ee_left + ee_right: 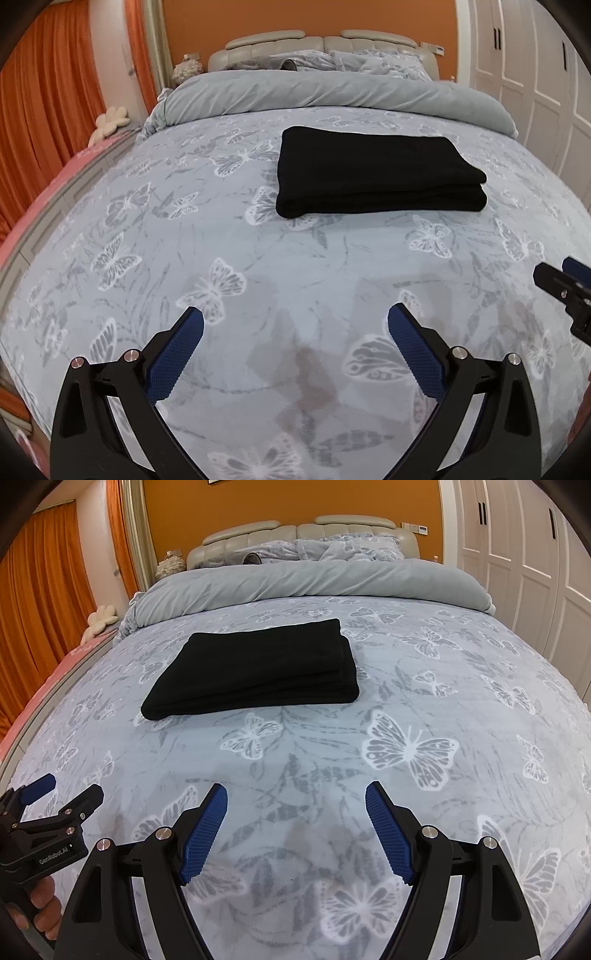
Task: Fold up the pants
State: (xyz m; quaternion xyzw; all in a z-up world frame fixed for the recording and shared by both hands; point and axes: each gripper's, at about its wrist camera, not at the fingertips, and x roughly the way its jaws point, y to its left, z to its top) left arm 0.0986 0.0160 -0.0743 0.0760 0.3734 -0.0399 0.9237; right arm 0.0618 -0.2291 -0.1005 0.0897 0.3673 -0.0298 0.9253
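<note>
Black pants [376, 173] lie folded into a thick rectangle on the butterfly-print bedspread [258, 258], ahead of both grippers; in the right wrist view the folded pants [255, 672] sit left of centre. My left gripper [295, 325] hovers over the near part of the bed, open and empty, well short of the pants. My right gripper [295, 801] is likewise open with nothing between its blue pads. Each gripper shows at the edge of the other's view: the right gripper [561, 280] at the far right, the left gripper [62, 790] at the lower left, held by a hand [40, 901].
A rolled grey duvet [332, 96] and pillows [369, 59] lie across the head of the bed before a padded headboard [295, 42]. Orange curtains [48, 92] hang on the left. White wardrobe doors [524, 74] stand on the right. A flower-shaped cushion [110, 120] rests left of the bed.
</note>
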